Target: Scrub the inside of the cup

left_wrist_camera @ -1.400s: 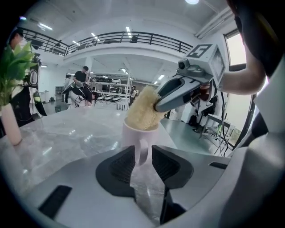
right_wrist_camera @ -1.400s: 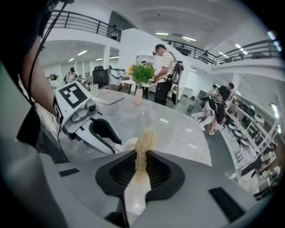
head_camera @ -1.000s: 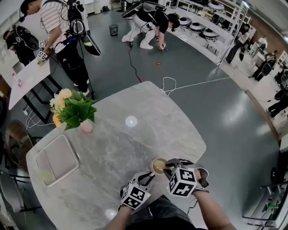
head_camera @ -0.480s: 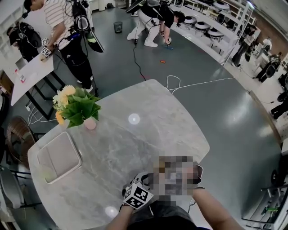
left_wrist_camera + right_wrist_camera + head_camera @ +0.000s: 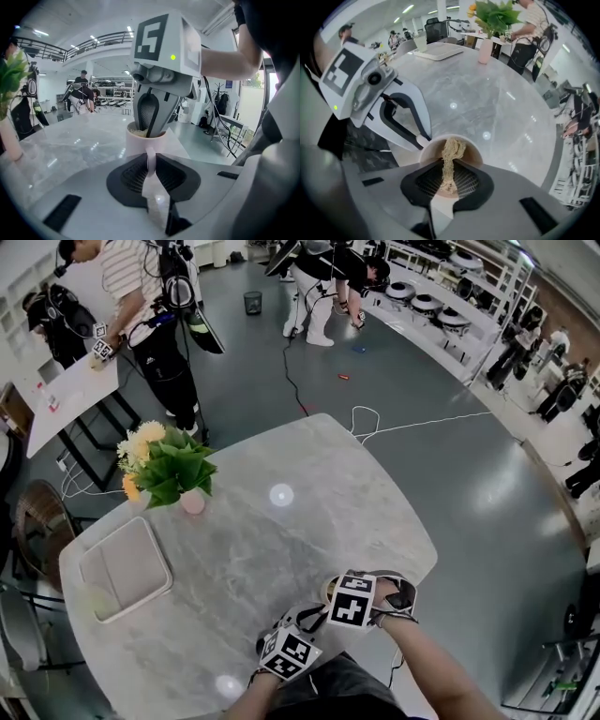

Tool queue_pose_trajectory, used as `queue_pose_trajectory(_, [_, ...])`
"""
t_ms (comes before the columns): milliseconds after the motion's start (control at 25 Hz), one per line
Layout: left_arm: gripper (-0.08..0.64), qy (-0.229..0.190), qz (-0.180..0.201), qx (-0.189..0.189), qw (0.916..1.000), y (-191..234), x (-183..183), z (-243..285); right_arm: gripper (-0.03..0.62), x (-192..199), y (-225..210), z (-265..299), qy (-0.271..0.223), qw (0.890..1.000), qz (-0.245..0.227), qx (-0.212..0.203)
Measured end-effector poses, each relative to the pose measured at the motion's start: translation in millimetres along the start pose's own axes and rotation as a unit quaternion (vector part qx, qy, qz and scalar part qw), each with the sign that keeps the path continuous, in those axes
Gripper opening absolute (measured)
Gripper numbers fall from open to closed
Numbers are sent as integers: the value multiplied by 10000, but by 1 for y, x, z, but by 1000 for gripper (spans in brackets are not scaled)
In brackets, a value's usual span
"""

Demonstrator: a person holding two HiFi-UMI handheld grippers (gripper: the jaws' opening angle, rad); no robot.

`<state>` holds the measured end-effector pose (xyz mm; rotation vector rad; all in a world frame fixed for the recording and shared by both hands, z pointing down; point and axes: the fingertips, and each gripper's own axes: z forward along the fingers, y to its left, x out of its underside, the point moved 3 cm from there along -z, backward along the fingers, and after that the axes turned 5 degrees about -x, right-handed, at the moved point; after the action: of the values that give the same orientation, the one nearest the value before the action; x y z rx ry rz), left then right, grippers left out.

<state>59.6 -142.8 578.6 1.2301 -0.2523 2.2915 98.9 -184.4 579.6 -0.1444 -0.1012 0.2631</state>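
The left forearm (image 5: 246,701) and right forearm (image 5: 441,671) reached over the tabletop's (image 5: 281,549) near edge, grippers close together. The left gripper (image 5: 151,164) lay low, jaws clamped on the cup handle (image 5: 150,153). The right gripper (image 5: 449,174) pointed steeply down, jaws closed on a fibrous scrubber (image 5: 451,154)

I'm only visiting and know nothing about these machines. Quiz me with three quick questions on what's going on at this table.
1. True or false: the left gripper is clamped on the handle of the cup.
2. What does the right gripper hold? A) a spoon B) a fibrous scrubber C) nothing
3. Fill in: the scrubber's far end reaches down inside the ____.
Key: 1 true; 2 B; 3 cup.
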Motion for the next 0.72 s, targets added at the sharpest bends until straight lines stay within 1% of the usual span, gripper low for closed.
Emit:
queue_pose_trajectory(80, [63, 21, -12, 6, 10000, -1, 0, 0, 60, -1, 2, -3, -178, 9990, 146, -380])
queue_pose_trajectory(160, [63, 39, -15, 26, 10000, -1, 0, 0, 60, -1, 4, -7, -461, 9969, 295, -562])
queue_pose_trajectory(280, [63, 51, -19, 39, 10000, 0, -1, 0, 60, 1, 3, -15, -939, 9928, 524, -522])
queue_pose_trajectory(360, [63, 59, -11, 45, 10000, 0, 0, 0, 60, 3, 3, -20, -1009, 9931, 530, -292])
queue_pose_trajectory(400, [63, 60, -2, 54, 10000, 0, 0, 0, 60, 5, 2, -19, -918, 9947, 469, -63])
queue_pose_trajectory(480, [63, 56, 10, 89, 9999, -1, 0, 0, 60, 8, -1, -15, -445, 9973, 136, 574])
queue_pose_trajectory(560, [63, 52, 1, 106, 9999, -3, 0, 1, 60, 9, -4, -8, 157, 9928, -398, 1117])
queue_pose_trajectory(600, [63, 52, -10, 102, 9999, -3, 0, 1, 60, 8, -5, -4, 374, 9892, -615, 1281])
queue_pose_trajectory(640, [61, 54, -17, 98, 9999, -4, 0, 1, 60, 8, -5, -2, 501, 9867, -735, 1359])
queue_pose_trajectory(680, [63, 55, -17, 99, 9999, -4, 0, 2, 60, 8, -5, 0, 541, 9866, -745, 1345])
queue_pose_trajectory(720, [63, 55, -11, 102, 9999, -4, 1, 2, 60, 7, -5, 1, 502, 9888, -660, 1242])
